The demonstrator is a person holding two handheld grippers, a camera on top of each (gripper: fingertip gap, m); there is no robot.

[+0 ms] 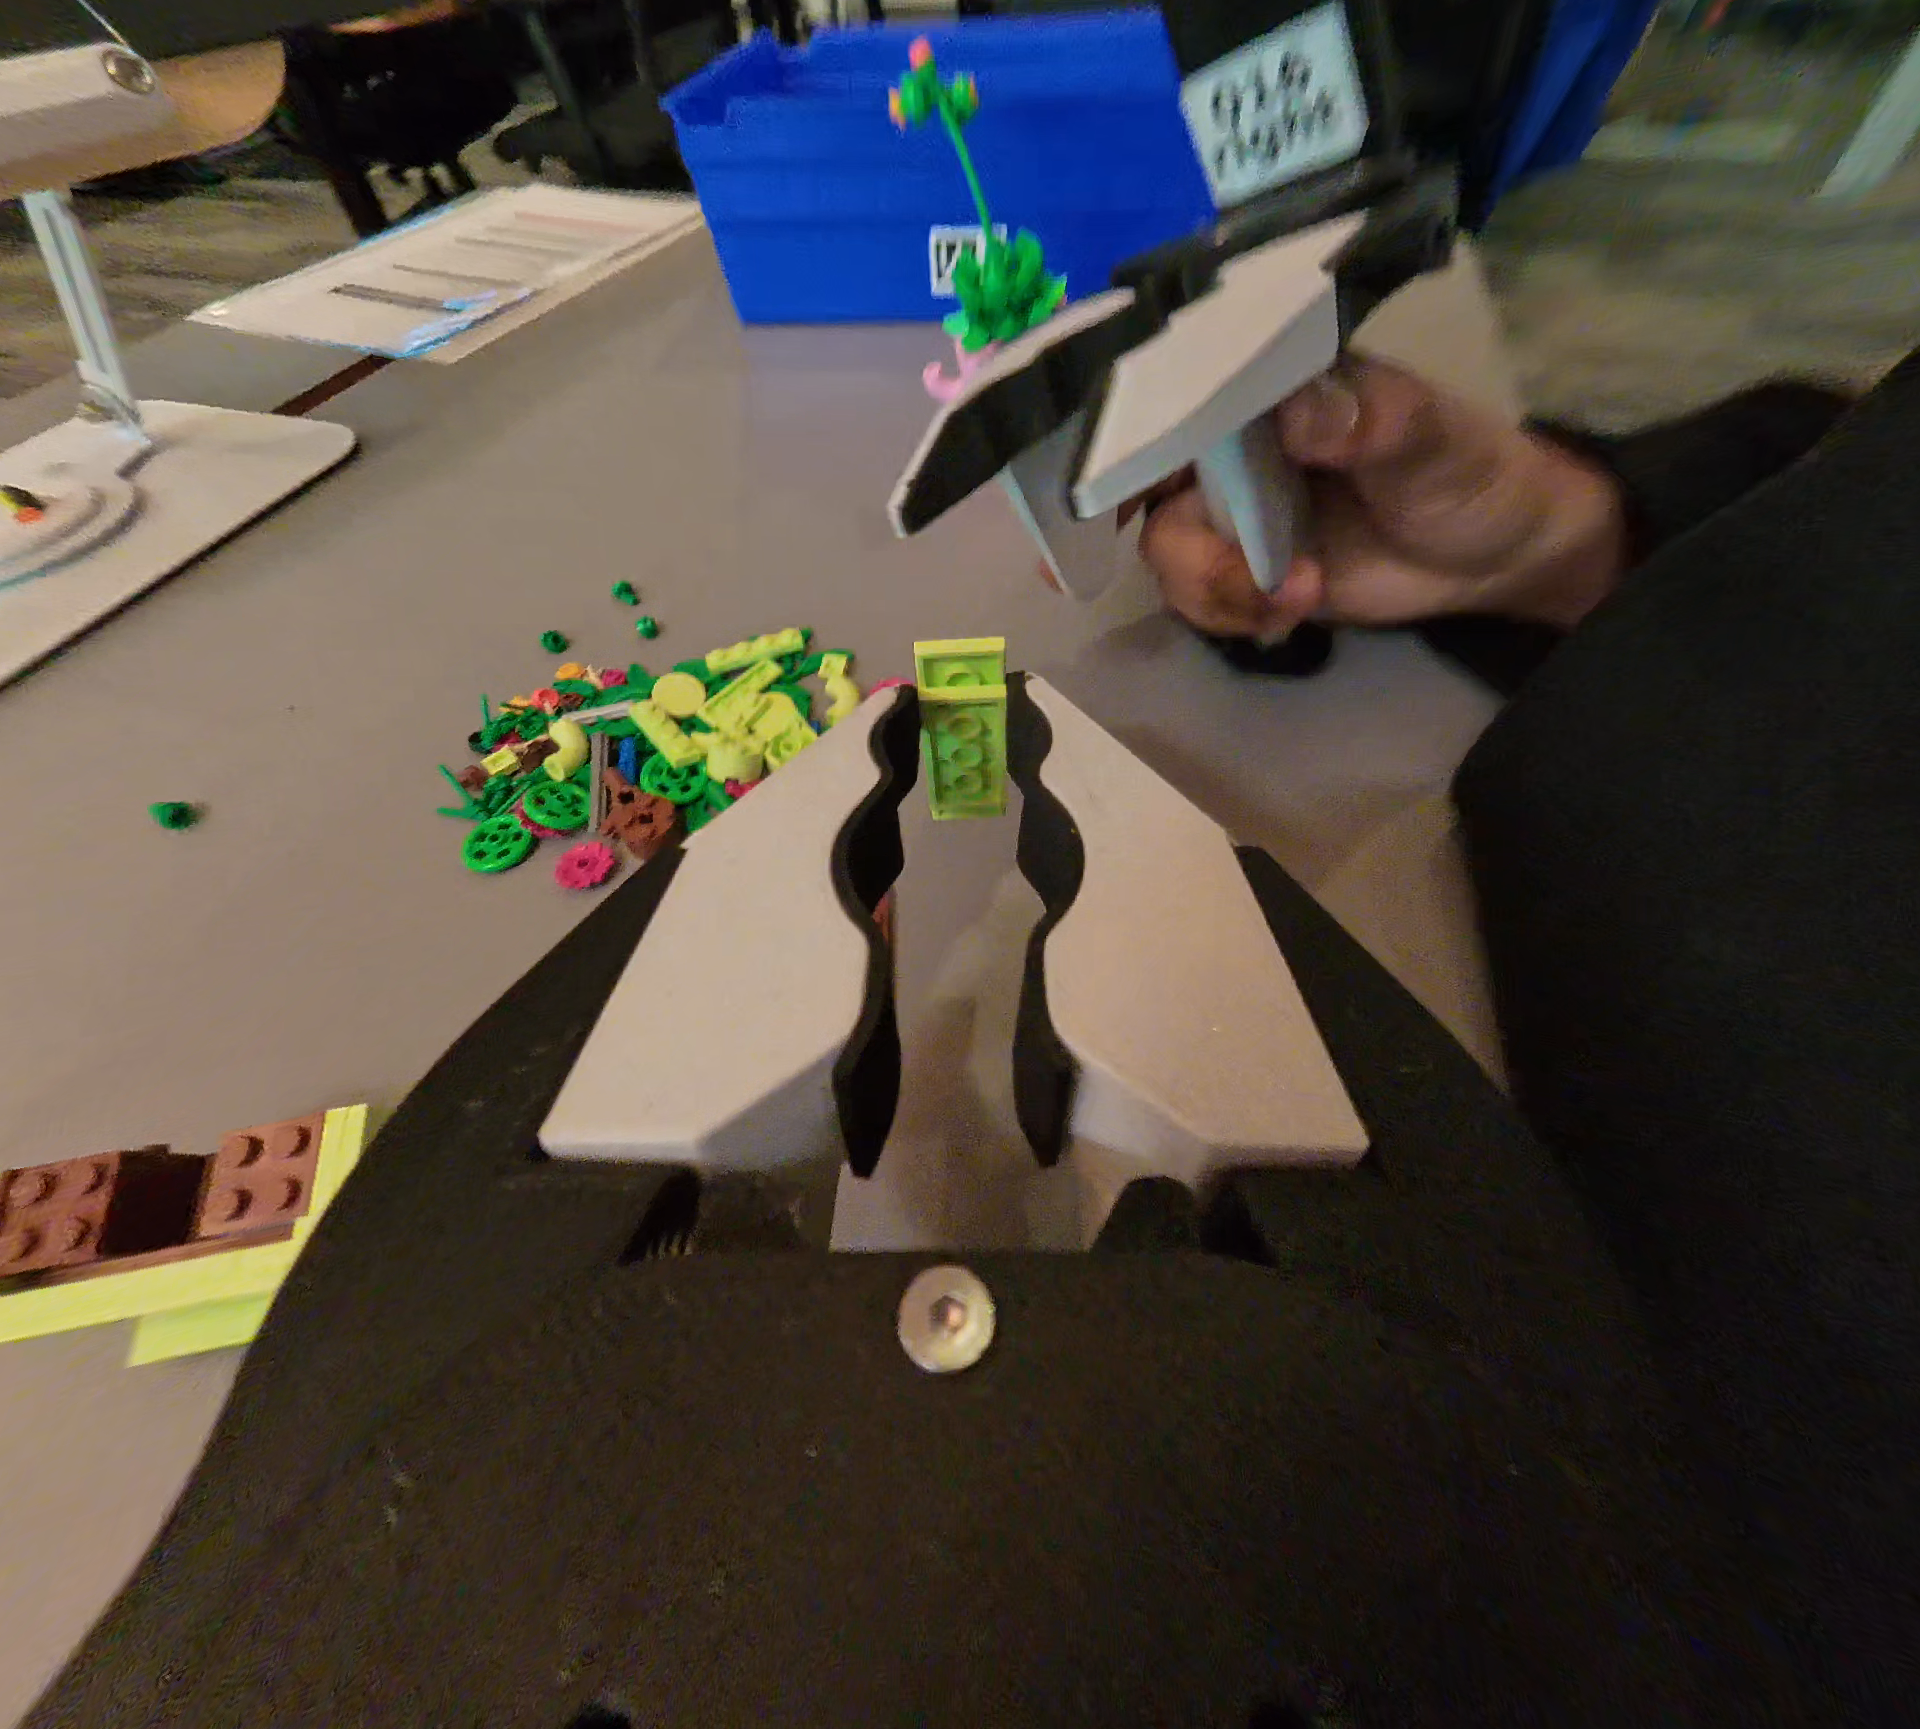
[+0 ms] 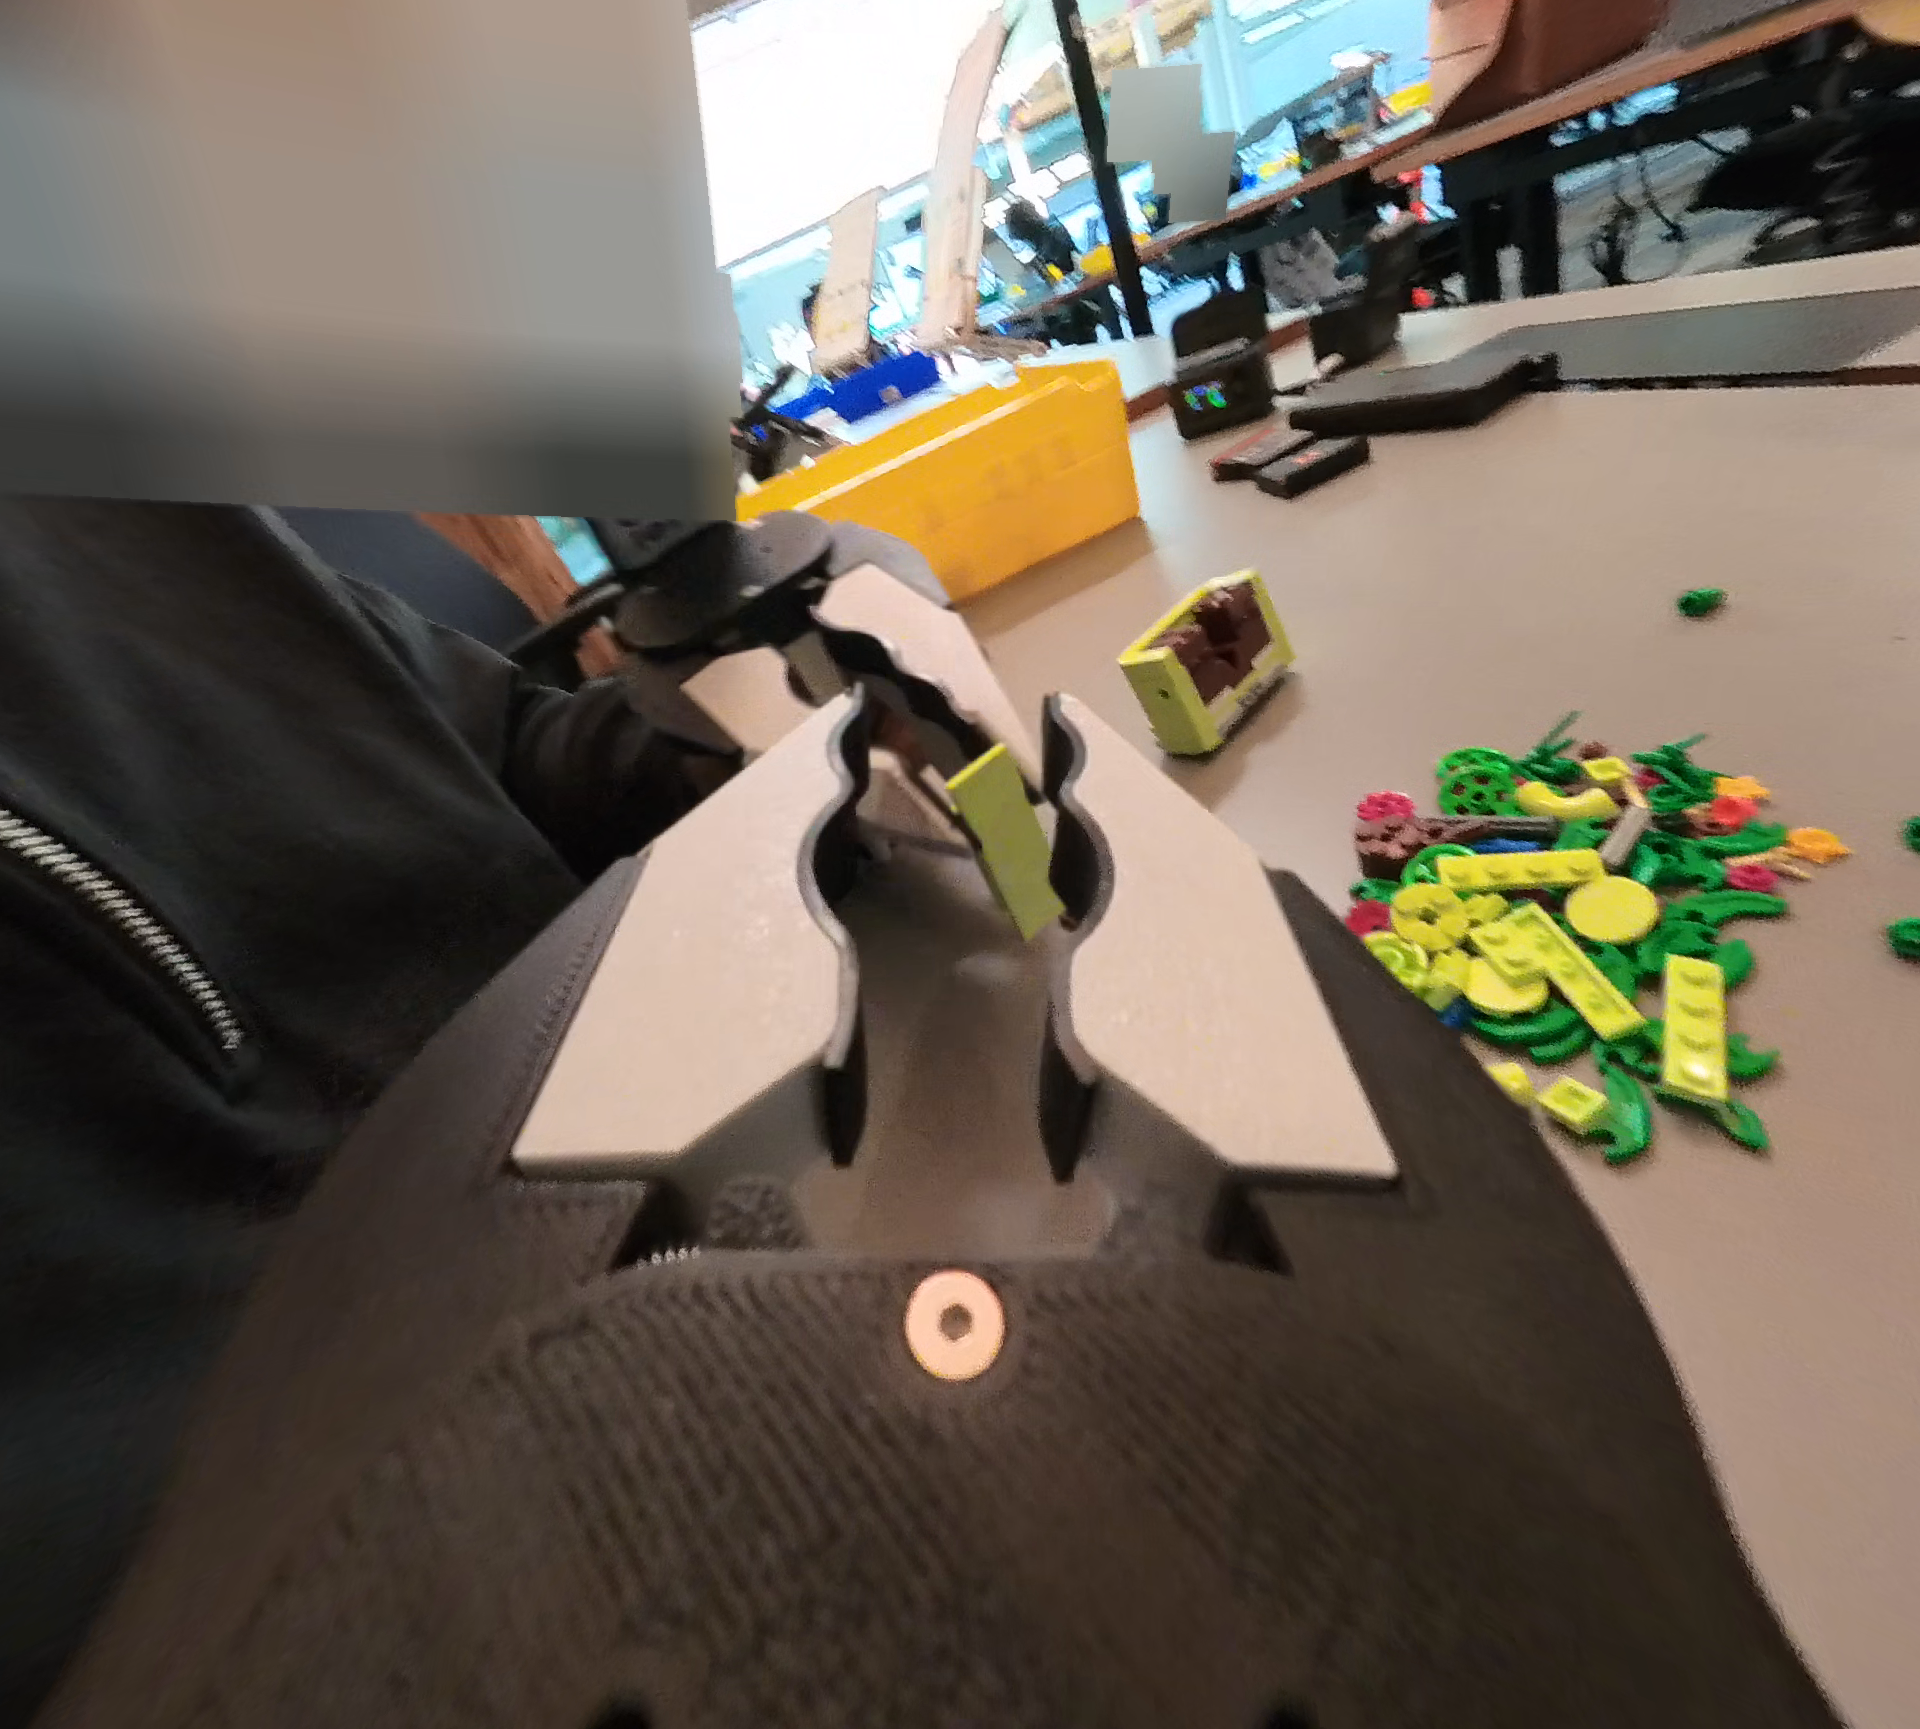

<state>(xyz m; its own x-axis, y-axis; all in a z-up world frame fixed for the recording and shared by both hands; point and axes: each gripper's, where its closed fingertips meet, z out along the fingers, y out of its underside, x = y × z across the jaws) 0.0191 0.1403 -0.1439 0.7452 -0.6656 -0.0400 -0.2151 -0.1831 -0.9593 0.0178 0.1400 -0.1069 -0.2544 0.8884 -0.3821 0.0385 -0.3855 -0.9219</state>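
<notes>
Left wrist view: left gripper [image 1: 961, 723] grips lime plate [image 1: 964, 744] upright

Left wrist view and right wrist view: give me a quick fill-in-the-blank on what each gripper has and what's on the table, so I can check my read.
1. The left gripper is shut on a ___ plate, held upright between its fingertips.
2. The right gripper holds nothing, and its jaws are ___.
3. The bin behind the green flower stem is ___.

Missing words: lime-green; open; blue.
</notes>
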